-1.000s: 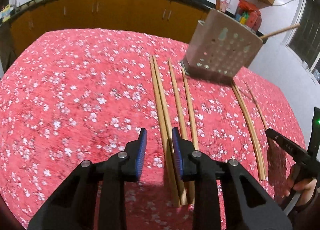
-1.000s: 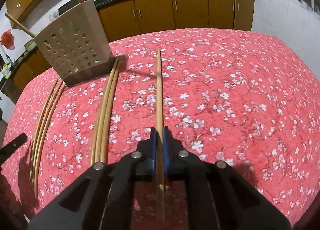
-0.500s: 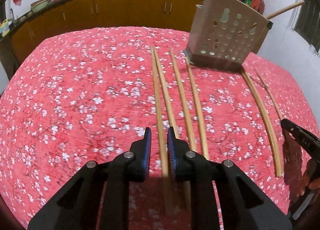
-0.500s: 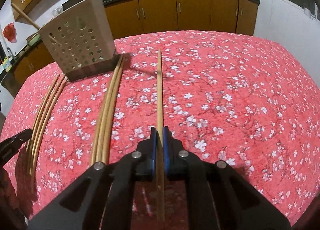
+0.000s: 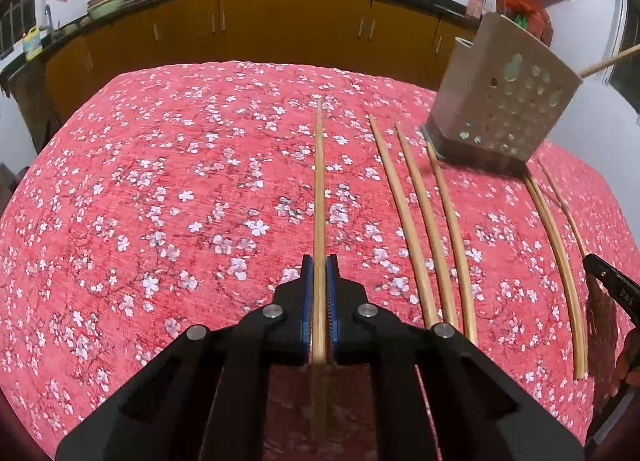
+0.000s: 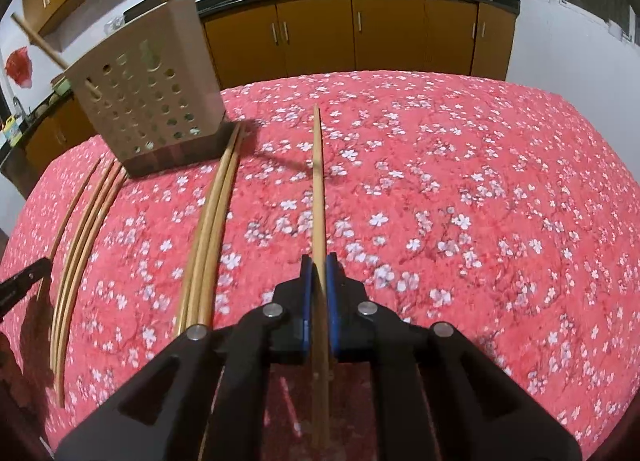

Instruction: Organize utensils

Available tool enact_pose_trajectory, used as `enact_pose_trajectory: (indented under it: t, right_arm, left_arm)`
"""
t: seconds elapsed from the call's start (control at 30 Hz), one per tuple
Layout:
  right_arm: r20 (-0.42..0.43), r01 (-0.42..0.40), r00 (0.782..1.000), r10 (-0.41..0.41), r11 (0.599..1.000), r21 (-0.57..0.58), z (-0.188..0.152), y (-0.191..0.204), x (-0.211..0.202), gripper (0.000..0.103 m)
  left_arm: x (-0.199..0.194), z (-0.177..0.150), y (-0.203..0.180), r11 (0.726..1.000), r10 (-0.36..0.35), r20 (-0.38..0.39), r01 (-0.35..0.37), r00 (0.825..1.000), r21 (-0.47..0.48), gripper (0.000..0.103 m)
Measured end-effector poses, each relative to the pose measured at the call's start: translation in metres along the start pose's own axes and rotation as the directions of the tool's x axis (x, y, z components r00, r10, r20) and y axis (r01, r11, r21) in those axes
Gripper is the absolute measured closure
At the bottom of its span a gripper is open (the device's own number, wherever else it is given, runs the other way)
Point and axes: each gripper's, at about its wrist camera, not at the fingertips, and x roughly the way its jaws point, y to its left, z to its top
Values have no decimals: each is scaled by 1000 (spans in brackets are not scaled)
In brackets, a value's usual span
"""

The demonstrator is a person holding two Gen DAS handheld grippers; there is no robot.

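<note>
Downward-tilted, both hand-held grippers (image 5: 319, 273) (image 6: 319, 273) clamping chopsticks (image 5: 319, 189) (image 6: 318, 189).

My left tongs (image 5: 319, 265) have just closed on one chopstick (image 5: 319, 189); three more chopsticks (image 5: 424, 221) lie beside it, near the perforated holder (image 5: 504, 109).
</note>
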Motion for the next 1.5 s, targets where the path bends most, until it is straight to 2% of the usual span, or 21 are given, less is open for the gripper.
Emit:
enact_pose_trajectory:
  t: [0.53,1.33,1.5]
  right_arm:
    - [-2,-6,1000,6,1000,7,0,0,1,94]
    - [-2,-5,1000,5,1000,9,-1,-1,0,94]
    - [-4,-19,1000,19,1000,10,-8,-4,-6,94]
  left_arm:
    - [-11,-5,13,998,-39,3,40,999,-46,95]
    - [-15,-4,15,998,-41,1,41,999,-50,94]
    - [-23,-14,10,1000,-23,-4,23,1000,-12,94]
